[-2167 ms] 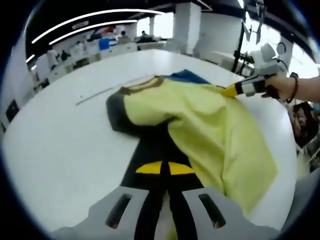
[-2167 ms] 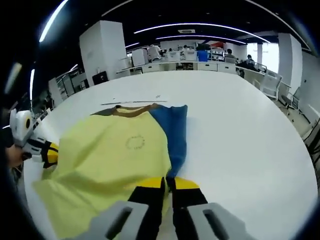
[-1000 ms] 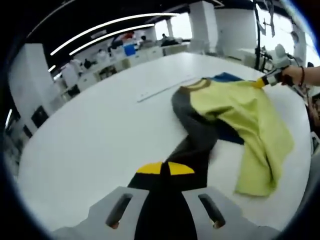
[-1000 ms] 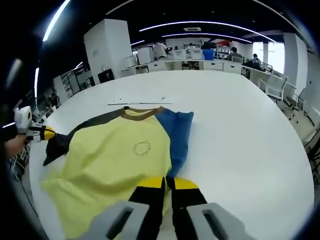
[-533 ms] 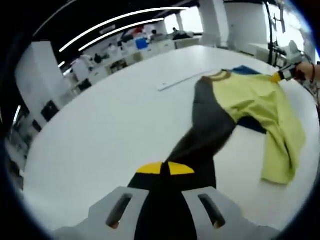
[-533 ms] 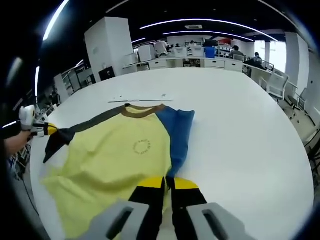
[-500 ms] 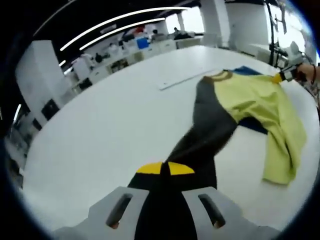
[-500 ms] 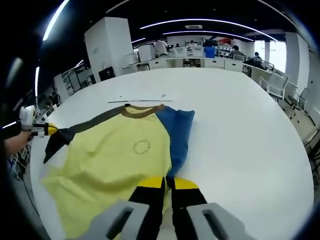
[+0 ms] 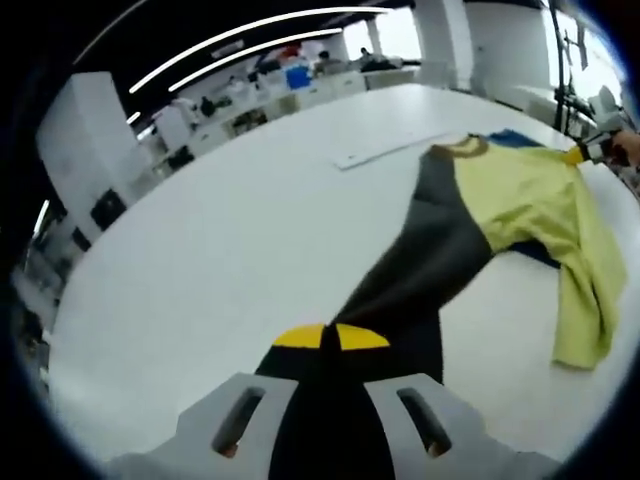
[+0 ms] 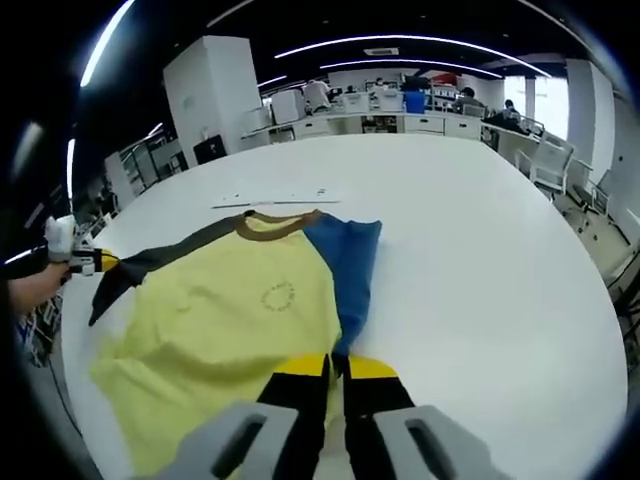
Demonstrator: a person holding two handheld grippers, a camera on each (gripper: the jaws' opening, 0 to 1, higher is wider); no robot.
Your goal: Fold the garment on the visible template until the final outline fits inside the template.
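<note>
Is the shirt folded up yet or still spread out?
Spread out. The shirt lies open on the table, its dark sleeve pulled out straight by the left gripper.

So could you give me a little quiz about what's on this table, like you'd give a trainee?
1. True or false: the left claw is shut on the shirt's dark sleeve.
2. What colour is the sleeve beside the right claw? A red, B blue, C white.
3. Fill in: the collar of the shirt is ____.

Key: 1 true; 2 B, the blue sleeve; 3 brown.
</note>
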